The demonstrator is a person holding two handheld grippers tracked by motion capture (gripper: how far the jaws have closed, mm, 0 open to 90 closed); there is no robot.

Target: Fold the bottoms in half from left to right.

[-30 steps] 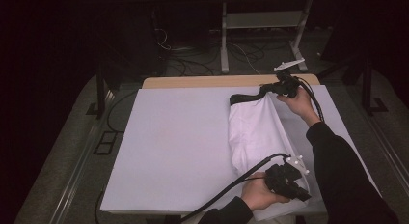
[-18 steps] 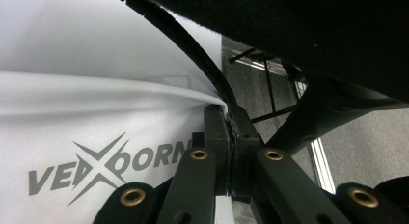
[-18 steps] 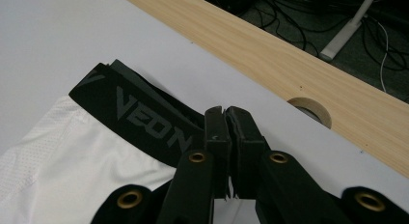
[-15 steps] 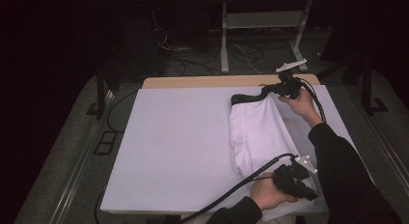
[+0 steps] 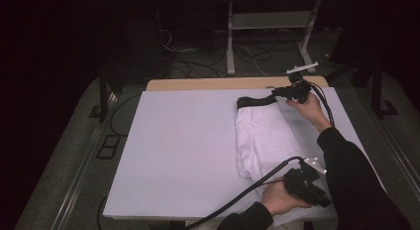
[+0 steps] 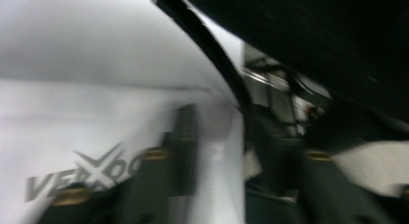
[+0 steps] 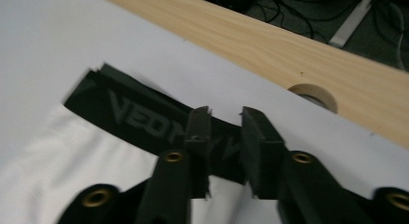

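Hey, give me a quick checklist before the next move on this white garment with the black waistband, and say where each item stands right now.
1. Right gripper let go of black waistband: ok, its fingers just opened and stand apart over it.
2. Left gripper released white garment: cannot tell, that view is blurred; its fingers just opened.
3. Garment folded and flat on white sheet: ok.
4. Garment fully on the sheet: ok.

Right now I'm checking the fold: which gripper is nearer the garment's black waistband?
Right. The right gripper has its jaws at the black waistband; the left gripper sits at the white garment's near end.
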